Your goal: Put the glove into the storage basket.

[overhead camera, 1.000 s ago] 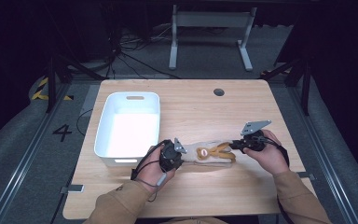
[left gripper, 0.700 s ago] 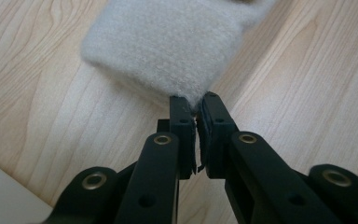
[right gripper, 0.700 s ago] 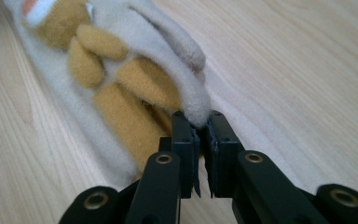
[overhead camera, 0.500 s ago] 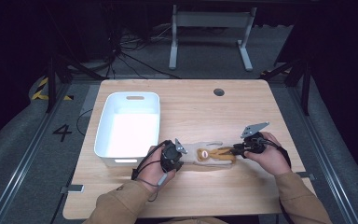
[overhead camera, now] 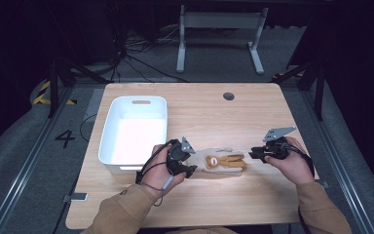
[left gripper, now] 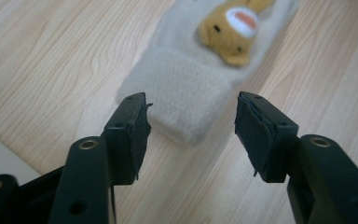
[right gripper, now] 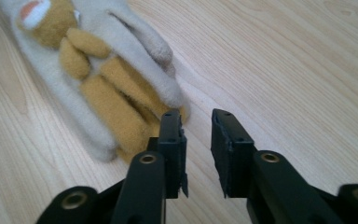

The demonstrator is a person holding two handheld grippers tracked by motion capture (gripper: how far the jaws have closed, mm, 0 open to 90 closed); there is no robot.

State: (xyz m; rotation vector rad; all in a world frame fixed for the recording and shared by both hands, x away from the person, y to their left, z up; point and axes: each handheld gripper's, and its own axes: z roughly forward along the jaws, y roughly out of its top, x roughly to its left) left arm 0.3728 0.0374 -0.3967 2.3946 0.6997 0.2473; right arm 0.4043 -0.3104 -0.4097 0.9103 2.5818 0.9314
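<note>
The fuzzy glove (overhead camera: 221, 162) lies flat near the front edge of the tabletop (overhead camera: 253, 117), looks soft and light, and could be pinched at its cuff, where the left tool (left gripper: 193, 128) waits wide apart, while the right tool (right gripper: 196, 140) is a little apart.

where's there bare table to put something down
Bare wood runs along the far edge past the white bin and around the round hole, and along the near edge. It is crowded mid-table, where the glove lies between the left gripper and right gripper.
</note>
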